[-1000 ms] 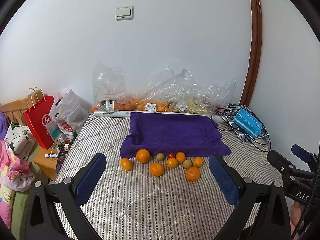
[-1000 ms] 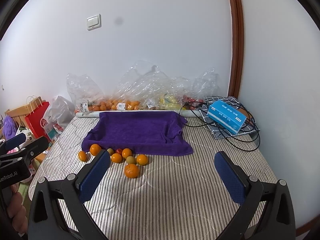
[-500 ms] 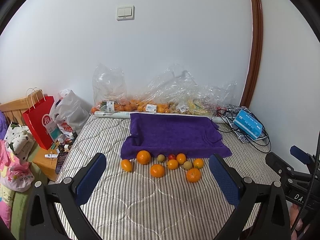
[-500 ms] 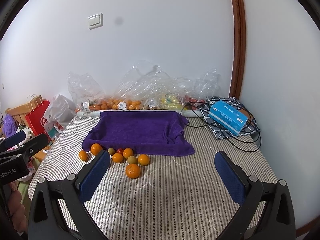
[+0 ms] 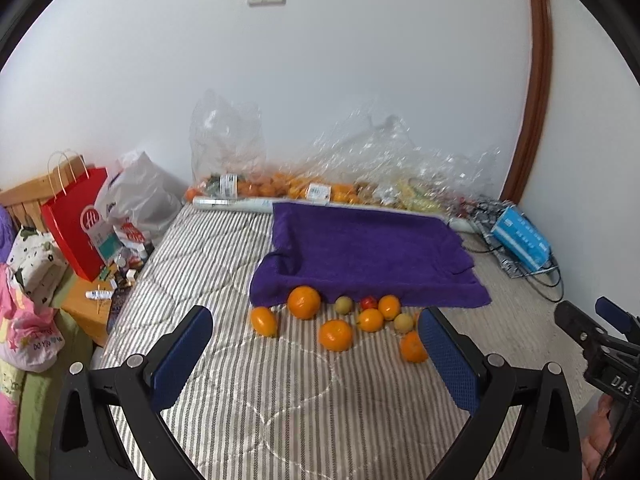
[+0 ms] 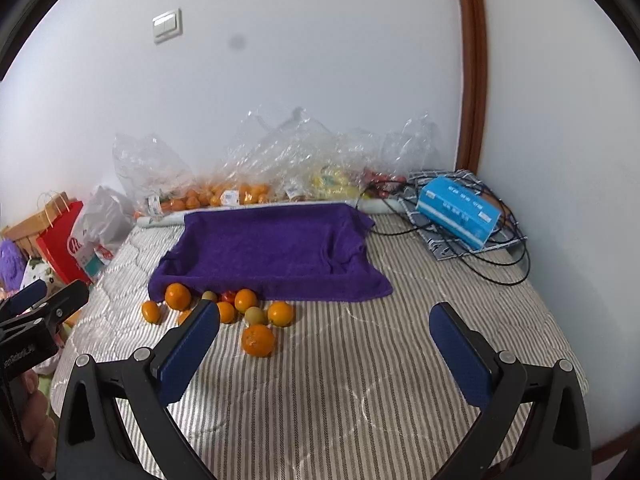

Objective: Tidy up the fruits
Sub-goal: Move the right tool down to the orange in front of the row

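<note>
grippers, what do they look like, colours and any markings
Both match: the left gripper and right gripper have black plastic frames with silver screws and two flat fingers faced with dark blue textured pads. White lettering, partly cut off, marks each body. Bare fingers hold them; no sleeves visible.

Loose on the striped mattress [image 5: 280, 400], at twelve o'clock from the left camera, lie nine fruits. Six are oranges: [image 5: 304, 302], [image 5: 264, 321], [image 5: 335, 335], [image 5: 371, 320], [image 5: 389, 307], [image 5: 412, 347]. Two are small greenish fruits: [image 5: 343, 305], [image 5: 403, 322]. One is a small red fruit [image 5: 369, 302]. One purple towel [image 5: 368, 256] lies behind them. One blue box [image 5: 520, 238] sits at two o'clock, one red bag [image 5: 74, 224] at ten.
</note>
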The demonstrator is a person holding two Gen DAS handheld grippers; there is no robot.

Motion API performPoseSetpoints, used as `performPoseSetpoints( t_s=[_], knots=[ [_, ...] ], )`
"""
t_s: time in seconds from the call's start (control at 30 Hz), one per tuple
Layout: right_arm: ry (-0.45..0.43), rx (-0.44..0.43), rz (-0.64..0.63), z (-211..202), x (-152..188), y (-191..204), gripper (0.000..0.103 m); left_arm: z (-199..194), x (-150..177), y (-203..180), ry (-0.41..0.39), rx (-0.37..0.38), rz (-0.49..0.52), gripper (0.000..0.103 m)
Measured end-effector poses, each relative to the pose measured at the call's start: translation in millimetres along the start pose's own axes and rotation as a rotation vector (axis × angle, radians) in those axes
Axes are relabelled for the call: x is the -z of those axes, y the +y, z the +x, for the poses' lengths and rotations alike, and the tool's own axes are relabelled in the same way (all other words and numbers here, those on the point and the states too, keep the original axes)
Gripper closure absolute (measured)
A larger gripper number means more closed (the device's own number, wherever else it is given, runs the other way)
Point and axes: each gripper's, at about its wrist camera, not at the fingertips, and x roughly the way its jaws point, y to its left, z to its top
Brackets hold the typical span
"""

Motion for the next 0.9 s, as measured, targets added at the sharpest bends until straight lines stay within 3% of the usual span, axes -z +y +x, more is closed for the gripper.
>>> performPoseSetpoints(
  t_s=[0.23, 0.37, 0.6, 0.73, 0.8, 0.9],
  knots=[
    [0.04, -0.014, -0.055, 42.9, 7.9, 12.7, 0.0, 39.4, 11.8, 15.9, 0.058, -0.015, -0.01, 0.0],
    [0.062, -0.074, -0.042, 68.2, 12.4, 15.9, 0.003, 65.6, 17.4, 29.7, 0.103, -0.026, -0.029, 0.001],
    [0.11, -0.05, -0.072, 111.0, 17.7, 24.4, 0.004, 102.3, 28.5, 51.5, 0.165, -0.047, -0.019, 0.008],
    [0.132, -0.118, -0.022, 132.5, 22.3, 20.9, 0.017, 119.1, 35.3, 62.7, 0.196, -0.031, -0.029, 0.013],
    [0.173, -0.147, -0.023, 147.3, 25.0, 23.4, 0.031, 125.0, 37.5, 68.5, 0.223, 0.001, -0.046, 0.018],
    [0.211, -0.134, -0.035, 165.5, 28.1, 25.7, 0.04, 127.6, 41.0, 71.6, 0.226, 0.028, -0.055, 0.019]
  ],
)
